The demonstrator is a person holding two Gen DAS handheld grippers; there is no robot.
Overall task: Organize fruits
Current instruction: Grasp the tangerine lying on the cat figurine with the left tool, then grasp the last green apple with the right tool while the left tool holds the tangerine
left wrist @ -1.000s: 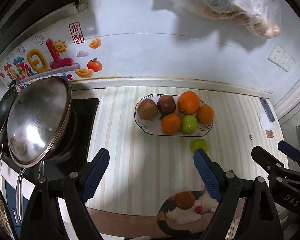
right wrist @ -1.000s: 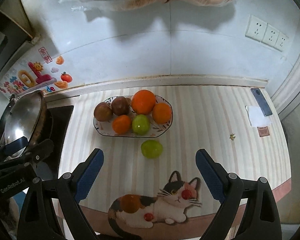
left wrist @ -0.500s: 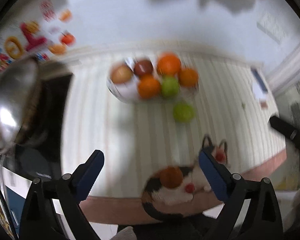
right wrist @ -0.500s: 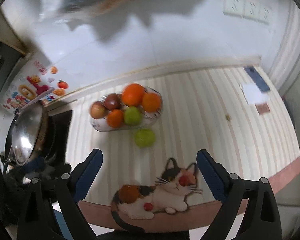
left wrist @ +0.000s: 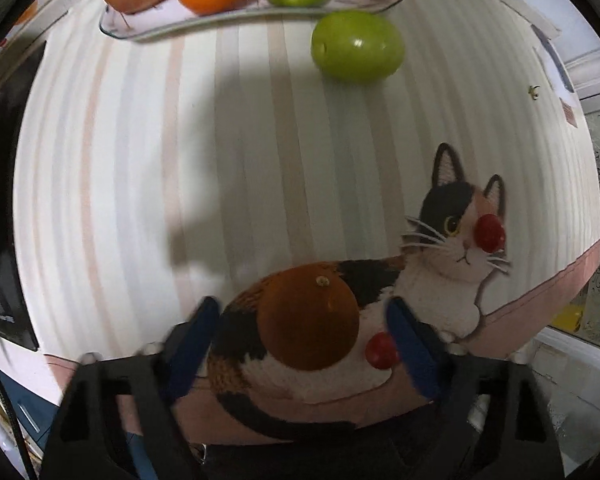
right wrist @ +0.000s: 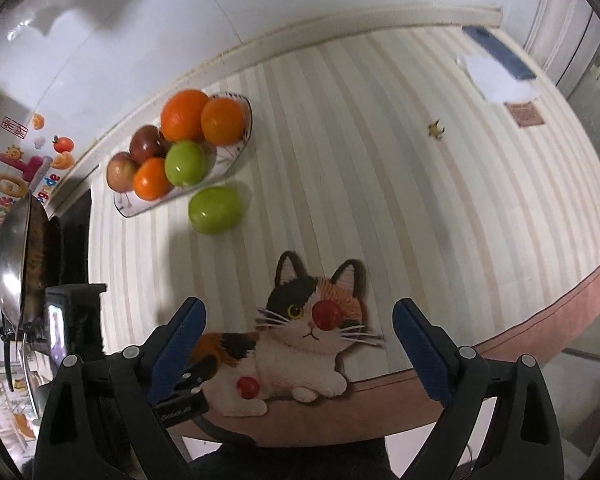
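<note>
A white fruit plate (left wrist: 148, 30) (right wrist: 236, 152) holds oranges, apples and a green apple at the back of the striped counter. A loose green apple (left wrist: 357, 46) (right wrist: 215, 210) lies just in front of the plate. An orange (left wrist: 309, 317) rests on the cat mat, with two small red tomatoes, one (left wrist: 382, 351) beside it and one (right wrist: 326, 316) on the cat's face. My left gripper (left wrist: 306, 340) is open, its jaws on either side of the orange, not touching. My right gripper (right wrist: 300, 344) is open and empty above the mat's front.
The cat-shaped mat (right wrist: 300, 340) lies at the counter's front edge. A steel wok (right wrist: 18, 256) sits on the black stove at the left. A phone (right wrist: 500, 50) and papers lie at the far right near the wall.
My left gripper has dropped low and forward to the orange on the cat mat, jaws now straddling it. My right gripper has tilted and moved down toward the mat's front.
</note>
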